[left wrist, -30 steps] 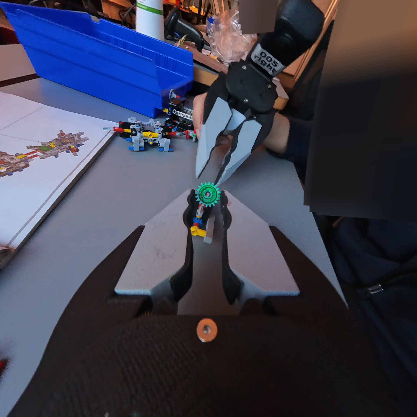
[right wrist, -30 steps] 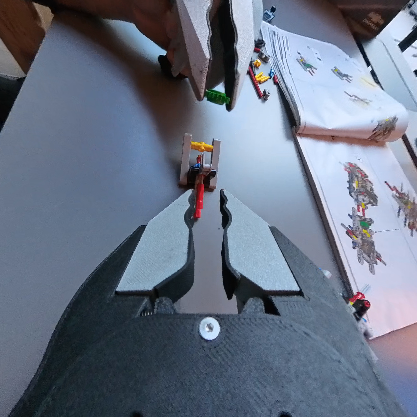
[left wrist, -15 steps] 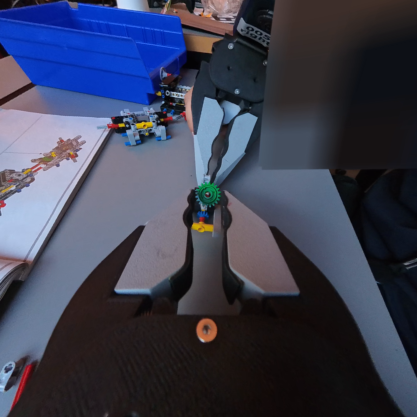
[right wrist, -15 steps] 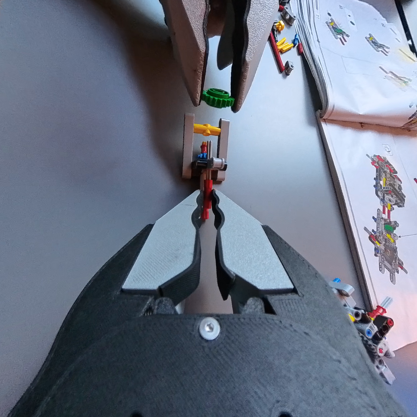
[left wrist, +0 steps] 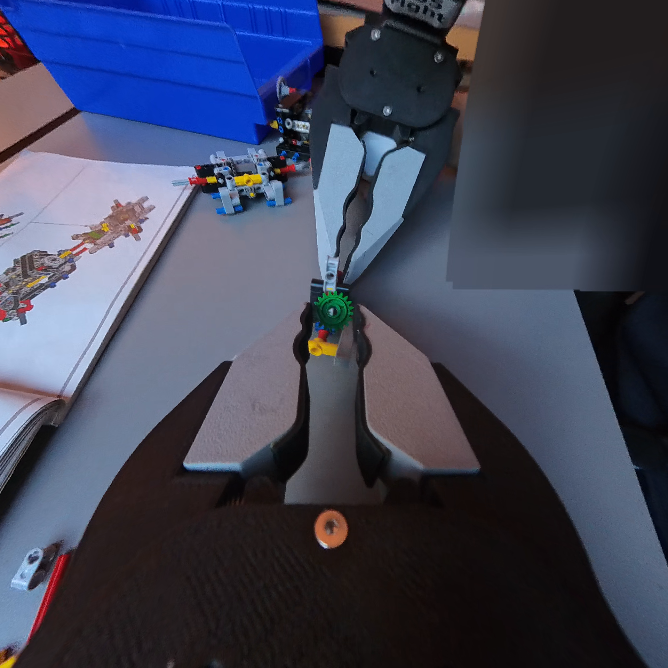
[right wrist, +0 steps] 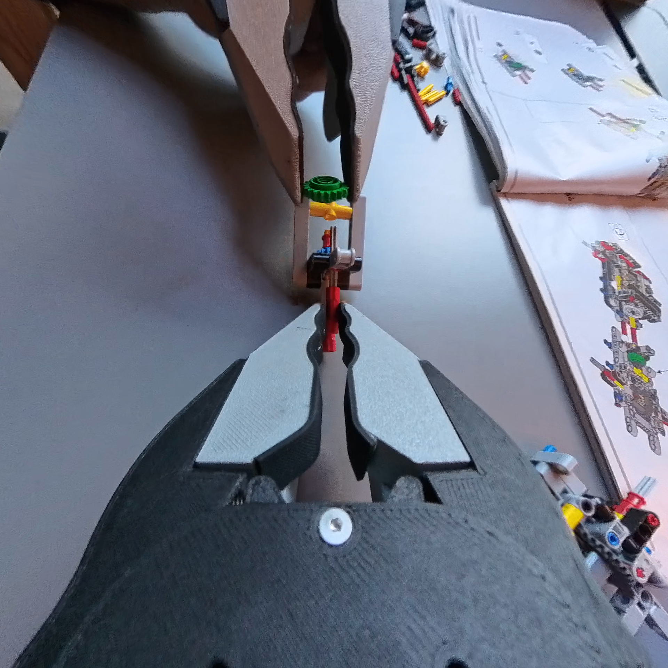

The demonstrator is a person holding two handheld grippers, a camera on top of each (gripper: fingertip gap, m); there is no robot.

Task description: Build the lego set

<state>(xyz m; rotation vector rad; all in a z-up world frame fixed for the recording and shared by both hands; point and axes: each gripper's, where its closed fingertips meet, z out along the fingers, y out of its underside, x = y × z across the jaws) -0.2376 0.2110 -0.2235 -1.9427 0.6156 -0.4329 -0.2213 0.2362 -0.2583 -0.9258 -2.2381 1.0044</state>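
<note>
Right wrist view: right gripper (right wrist: 330, 325) jaws clenched on a red axle (right wrist: 330, 318) projecting from a small grey frame assembly (right wrist: 356, 249), probably steadying it. Left gripper (right wrist: 325, 191) gripped a green gear (right wrist: 325, 189) just above the frame's far end. Grey desk (right wrist: 144, 217); open instruction booklet (right wrist: 578, 253) alongside.

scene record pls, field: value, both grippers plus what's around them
left gripper: shut on green gear, held at the fingertips
right gripper: shut on red axle sticking out of the small grey assembly
assembly parts: two grey side beams, yellow connector, black block
gear position: just beyond the yellow connector end of the assembly
surface: grey table
nearby: open instruction booklet, blue bin, larger brick build, loose pieces
</note>
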